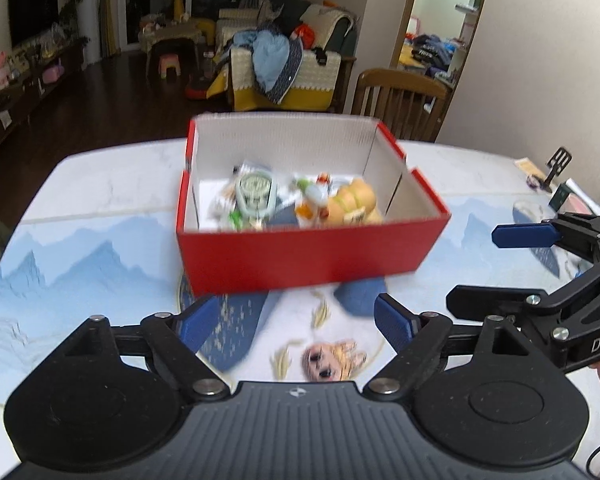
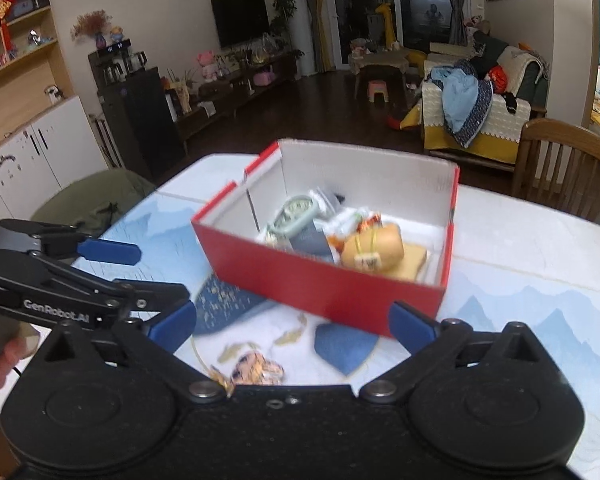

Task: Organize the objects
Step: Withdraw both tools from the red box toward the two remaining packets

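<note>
A red shoebox [image 1: 300, 256] with a white inside stands open on the table, just ahead of both grippers; it also shows in the right wrist view [image 2: 324, 284]. Inside lie a pale green oval case [image 1: 256, 194], a yellow bread-shaped toy [image 1: 354, 202] and several small packets. In the right wrist view the case [image 2: 296, 216] and the bread toy [image 2: 374, 250] lie near the box's front wall. My left gripper [image 1: 296, 324] is open and empty in front of the box. My right gripper [image 2: 292, 328] is open and empty, also seen at the right of the left wrist view [image 1: 480, 268].
The table carries a printed mat [image 1: 80, 264] with blue mountains and a cartoon face [image 1: 332, 360]. A wooden chair [image 1: 400, 100] stands behind the table. A black phone stand [image 1: 556, 168] and small items lie at the far right. A green-covered chair [image 2: 96, 196] is at the left.
</note>
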`<state>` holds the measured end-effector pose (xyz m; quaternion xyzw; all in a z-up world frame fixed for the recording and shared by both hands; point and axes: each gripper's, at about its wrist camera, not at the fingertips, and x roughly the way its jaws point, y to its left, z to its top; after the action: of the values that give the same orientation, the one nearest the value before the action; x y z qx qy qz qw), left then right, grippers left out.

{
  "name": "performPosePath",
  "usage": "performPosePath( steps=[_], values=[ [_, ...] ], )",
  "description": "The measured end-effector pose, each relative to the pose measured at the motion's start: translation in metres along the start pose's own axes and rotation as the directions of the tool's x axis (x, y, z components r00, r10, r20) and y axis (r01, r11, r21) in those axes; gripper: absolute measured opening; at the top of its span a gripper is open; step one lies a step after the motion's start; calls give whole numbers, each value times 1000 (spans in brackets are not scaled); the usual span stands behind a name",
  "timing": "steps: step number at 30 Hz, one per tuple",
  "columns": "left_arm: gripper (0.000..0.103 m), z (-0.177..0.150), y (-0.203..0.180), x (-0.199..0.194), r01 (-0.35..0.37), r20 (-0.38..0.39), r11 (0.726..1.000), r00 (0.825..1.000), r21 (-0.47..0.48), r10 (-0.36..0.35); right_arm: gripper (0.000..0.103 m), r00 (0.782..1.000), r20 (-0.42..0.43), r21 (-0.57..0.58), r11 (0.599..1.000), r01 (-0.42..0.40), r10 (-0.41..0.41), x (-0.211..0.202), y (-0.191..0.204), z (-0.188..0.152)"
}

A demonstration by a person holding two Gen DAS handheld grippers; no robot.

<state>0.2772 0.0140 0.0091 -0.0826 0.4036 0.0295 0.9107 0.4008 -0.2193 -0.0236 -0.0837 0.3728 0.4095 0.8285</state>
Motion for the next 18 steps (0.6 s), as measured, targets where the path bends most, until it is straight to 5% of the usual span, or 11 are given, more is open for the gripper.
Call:
performPosePath(
  steps=[18],
  values=[
    [101,-71,-1,32,-26,-101,995,995,-94,17,102,994,-106,89,996,11,-1,29,-4,-46]
  ],
)
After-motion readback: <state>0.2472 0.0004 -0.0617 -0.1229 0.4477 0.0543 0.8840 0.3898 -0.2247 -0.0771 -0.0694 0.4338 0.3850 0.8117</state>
